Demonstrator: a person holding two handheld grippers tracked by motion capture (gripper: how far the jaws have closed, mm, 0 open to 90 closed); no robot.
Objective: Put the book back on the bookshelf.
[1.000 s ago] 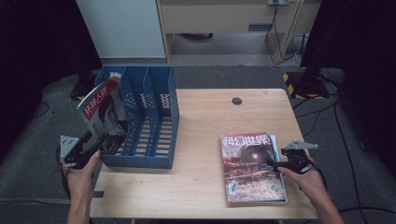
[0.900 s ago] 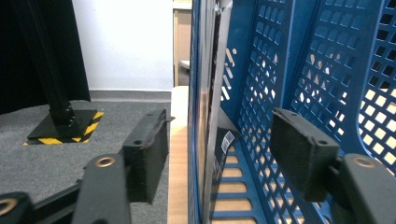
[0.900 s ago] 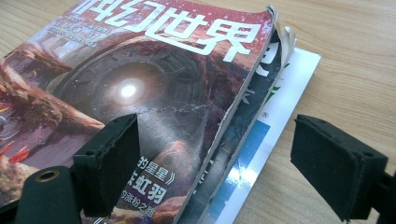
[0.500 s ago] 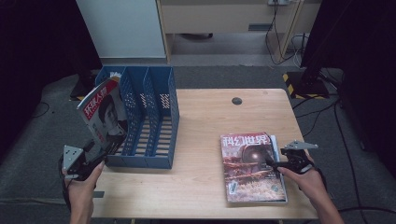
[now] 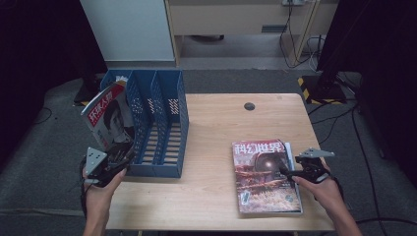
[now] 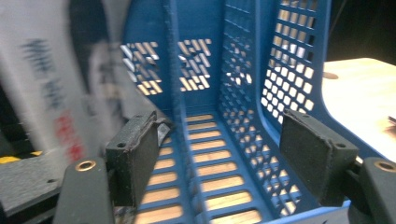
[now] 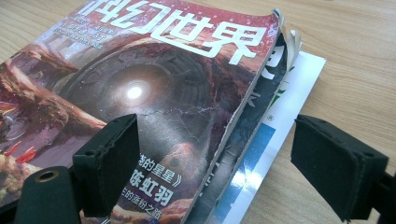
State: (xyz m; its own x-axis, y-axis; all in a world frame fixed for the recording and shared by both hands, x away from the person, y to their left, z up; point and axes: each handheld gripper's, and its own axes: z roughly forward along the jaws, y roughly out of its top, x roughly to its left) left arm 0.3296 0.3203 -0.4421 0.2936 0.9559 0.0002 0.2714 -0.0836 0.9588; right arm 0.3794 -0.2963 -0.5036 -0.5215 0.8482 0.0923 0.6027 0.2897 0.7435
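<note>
High view: your left gripper [image 5: 119, 158] has pulled back from the magazine [image 5: 107, 119], which now leans free in the leftmost slot of the blue file rack [image 5: 164, 105]. Its jaws have just been opening and grip nothing. Your right gripper [image 5: 286, 171] hasn't moved, open over the magazine stack [image 5: 263, 179].

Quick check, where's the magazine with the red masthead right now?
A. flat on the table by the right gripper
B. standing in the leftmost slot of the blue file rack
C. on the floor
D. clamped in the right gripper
B: in the high view the red-masthead magazine stands tilted in the leftmost slot of the blue file rack, its top leaning out to the left.
</note>
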